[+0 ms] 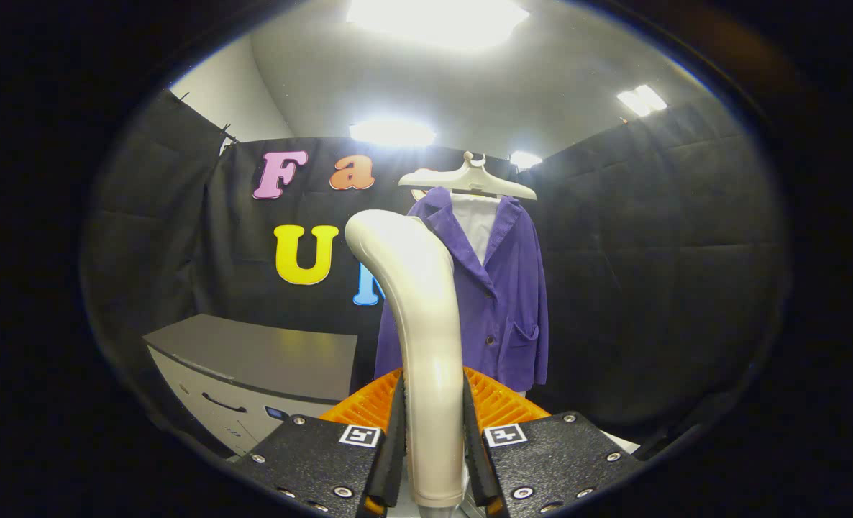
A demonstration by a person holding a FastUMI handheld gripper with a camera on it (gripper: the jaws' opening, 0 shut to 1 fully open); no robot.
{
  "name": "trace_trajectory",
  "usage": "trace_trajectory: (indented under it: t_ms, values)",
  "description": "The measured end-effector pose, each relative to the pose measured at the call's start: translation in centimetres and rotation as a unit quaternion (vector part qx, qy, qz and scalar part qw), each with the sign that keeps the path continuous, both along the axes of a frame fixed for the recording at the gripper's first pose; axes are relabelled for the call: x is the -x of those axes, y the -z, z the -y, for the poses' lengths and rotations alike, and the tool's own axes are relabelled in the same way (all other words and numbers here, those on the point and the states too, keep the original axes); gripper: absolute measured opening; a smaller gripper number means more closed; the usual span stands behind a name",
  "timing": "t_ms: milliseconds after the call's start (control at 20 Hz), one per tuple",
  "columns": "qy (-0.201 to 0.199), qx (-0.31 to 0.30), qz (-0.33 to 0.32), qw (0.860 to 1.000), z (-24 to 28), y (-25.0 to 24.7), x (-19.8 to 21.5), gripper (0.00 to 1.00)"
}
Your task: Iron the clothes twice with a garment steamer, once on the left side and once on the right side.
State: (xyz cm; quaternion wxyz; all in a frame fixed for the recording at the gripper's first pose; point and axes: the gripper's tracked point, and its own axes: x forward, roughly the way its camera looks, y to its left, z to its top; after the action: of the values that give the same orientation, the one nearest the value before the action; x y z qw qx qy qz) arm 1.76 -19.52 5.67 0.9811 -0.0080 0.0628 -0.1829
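My gripper (434,446) is shut on the cream handle of the garment steamer (423,324), which rises upright between the fingers and curves off at its top. Both fingers press on the handle's lower part. Beyond the steamer a purple jacket (502,288) hangs over a white shirt (477,223) on a pale hanger (470,178) against the black cloth wall. The steamer's handle hides the jacket's left side. The steamer stands some way short of the jacket, apart from it.
An orange ribbed object (495,403) sits just behind the fingers, low down. A grey cabinet (254,367) with a drawer handle stands to the left of the steamer. Black cloth walls close the booth on all sides; bright ceiling lights shine above.
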Motion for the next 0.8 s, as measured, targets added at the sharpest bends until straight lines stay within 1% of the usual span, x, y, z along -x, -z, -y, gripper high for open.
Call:
trace_trajectory:
  t_ms: [400, 600, 800]
  values:
    - [0.037, 0.016, 0.050, 0.998, 4.0, -5.6, -5.5, 0.38]
    - [0.059, 0.031, 0.063, 0.996, 6.3, -7.2, -8.8, 0.38]
    - [0.084, 0.028, 0.072, 0.993, 8.7, -8.5, -12.8, 0.38]
